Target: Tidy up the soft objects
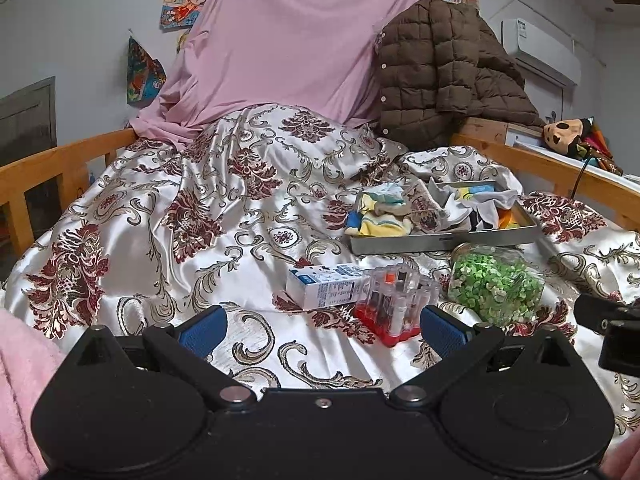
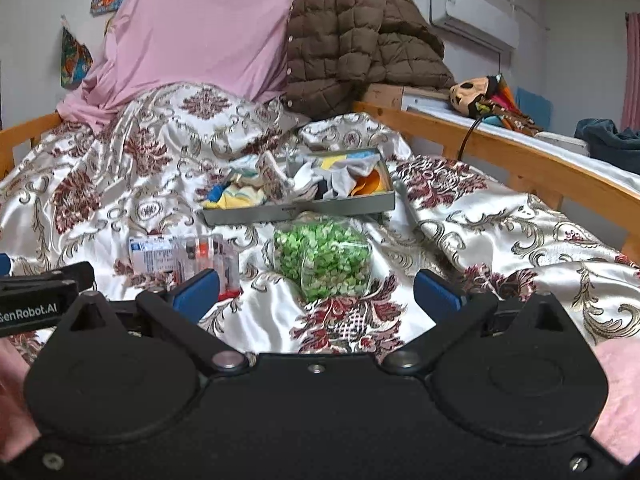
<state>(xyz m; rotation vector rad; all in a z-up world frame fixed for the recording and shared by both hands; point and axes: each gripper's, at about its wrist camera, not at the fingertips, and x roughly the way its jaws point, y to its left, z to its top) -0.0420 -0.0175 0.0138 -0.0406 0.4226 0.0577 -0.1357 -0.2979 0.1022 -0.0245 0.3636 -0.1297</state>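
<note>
A grey tray (image 1: 444, 241) (image 2: 304, 212) lies on the patterned bedspread, with soft cloths in it: a yellow, blue and white bundle (image 1: 380, 216) (image 2: 236, 194) on its left, white and orange cloths (image 1: 484, 204) (image 2: 348, 178) on its right. My left gripper (image 1: 320, 330) hovers open over the bedspread, short of a clear plastic case (image 1: 394, 304) with red items. My right gripper (image 2: 316, 292) is open too, just in front of a clear bag of green pieces (image 2: 324, 258) (image 1: 496, 284). Neither holds anything.
A white and blue carton (image 1: 326, 285) (image 2: 154, 254) lies left of the clear case. A brown quilted jacket (image 1: 444, 76) (image 2: 360, 36) and pink sheet (image 1: 288, 40) pile at the bed's head. Wooden rails (image 1: 48, 164) (image 2: 520, 160) edge both sides.
</note>
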